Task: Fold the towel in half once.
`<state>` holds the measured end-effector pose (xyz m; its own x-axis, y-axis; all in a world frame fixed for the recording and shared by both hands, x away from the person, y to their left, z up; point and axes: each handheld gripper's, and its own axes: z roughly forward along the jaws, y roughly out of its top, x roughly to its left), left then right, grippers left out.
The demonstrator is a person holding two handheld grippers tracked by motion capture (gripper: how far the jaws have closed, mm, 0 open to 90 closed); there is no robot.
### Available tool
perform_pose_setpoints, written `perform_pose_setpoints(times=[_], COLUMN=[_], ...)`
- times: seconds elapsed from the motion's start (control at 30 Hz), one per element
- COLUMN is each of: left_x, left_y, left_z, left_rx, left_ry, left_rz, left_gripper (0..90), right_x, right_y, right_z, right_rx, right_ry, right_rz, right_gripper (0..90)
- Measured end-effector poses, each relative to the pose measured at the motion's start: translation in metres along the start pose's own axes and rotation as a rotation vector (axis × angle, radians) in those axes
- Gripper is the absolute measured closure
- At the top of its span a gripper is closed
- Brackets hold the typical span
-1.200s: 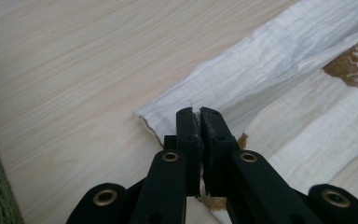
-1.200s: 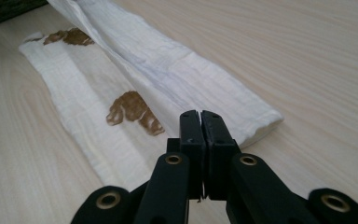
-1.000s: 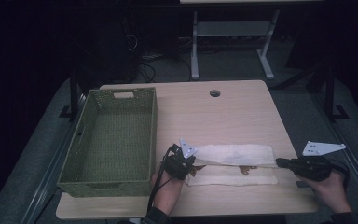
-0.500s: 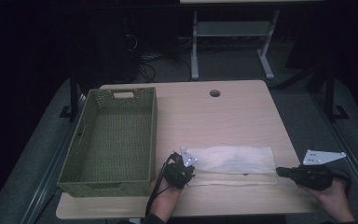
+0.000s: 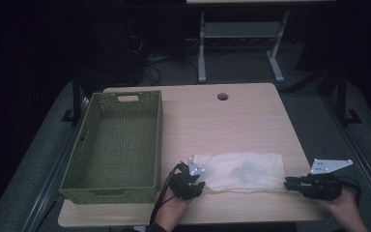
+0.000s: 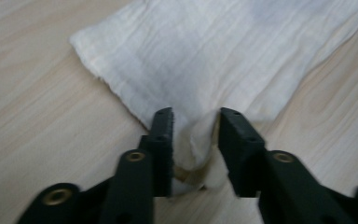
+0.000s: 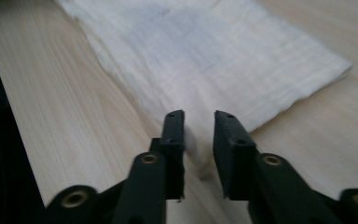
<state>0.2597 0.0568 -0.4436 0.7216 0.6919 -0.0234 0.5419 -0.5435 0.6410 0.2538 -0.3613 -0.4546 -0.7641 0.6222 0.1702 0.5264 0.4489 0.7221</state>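
A white cloth [image 5: 244, 170] lies folded into a long rectangle near the table's front edge. My left gripper [image 5: 201, 182] is at its left end. Its jaws have just been opening and now stand apart, with a raised pinch of cloth [image 6: 196, 140] loose between them [image 6: 193, 116]. My right gripper [image 5: 288, 182] is at the cloth's right end. Its jaws have also just been opening. They are apart [image 7: 199, 116] over the near corner of the cloth [image 7: 214, 51], and the pads are not pressing on it.
A green woven basket [image 5: 107, 194] stands empty on the left half of the wooden table [image 5: 222, 121]. A round cable hole [image 5: 222, 96] sits near the far edge. A white table frame [image 5: 200, 53] and cables are on the floor beyond.
The cloth's upper layer has been drawn toward the near edge and now covers the strip that showed below it. Both hands have stayed at the cloth's ends.
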Motion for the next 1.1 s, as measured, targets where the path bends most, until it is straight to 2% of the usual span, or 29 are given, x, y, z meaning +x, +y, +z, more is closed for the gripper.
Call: perform_pose_setpoints(times=[0.1,0.3,0.5,0.67,0.73,0.9,0.93,1.03,1.1], left_x=[0.003,0.013,0.025,0.036,0.04,0.05,0.051,0.055,0.058], left_y=[0.009,0.031,0.05,0.056,0.057,0.058,0.058,0.057,0.056], left_z=[-0.002,0.0,0.013,0.025,0.028,0.032,0.032,0.036,0.038], left_rx=[-0.026,-0.08,-0.098,-0.099,-0.094,-0.093,-0.089,-0.088,-0.07], left_ry=[0.006,0.053,0.079,0.087,0.091,0.112,0.117,0.13,0.14], left_rz=[0.006,-0.002,0.001,-0.029,-0.035,-0.055,-0.053,-0.067,-0.067], left_gripper=[55.7,52.2,51.2,50.9,51.0,51.4,51.6,52.3,53.2], right_x=[-0.005,-0.021,-0.046,-0.069,-0.076,-0.082,-0.082,-0.081,-0.079], right_y=[0.007,0.022,0.039,0.046,0.047,0.046,0.045,0.043,0.043], right_z=[-0.006,-0.001,0.015,0.033,0.039,0.05,0.052,0.054,0.054], right_rx=[-0.045,-0.056,-0.048,-0.021,-0.008,0.019,0.034,0.033,0.032], right_ry=[-0.016,-0.073,-0.12,-0.128,-0.13,-0.115,-0.113,-0.108,-0.107], right_rz=[-0.001,-0.002,0.01,0.044,0.04,0.057,0.055,0.04,0.038], right_gripper=[68.3,68.5,68.1,67.5,67.7,69.3,72.0,79.6,82.9])
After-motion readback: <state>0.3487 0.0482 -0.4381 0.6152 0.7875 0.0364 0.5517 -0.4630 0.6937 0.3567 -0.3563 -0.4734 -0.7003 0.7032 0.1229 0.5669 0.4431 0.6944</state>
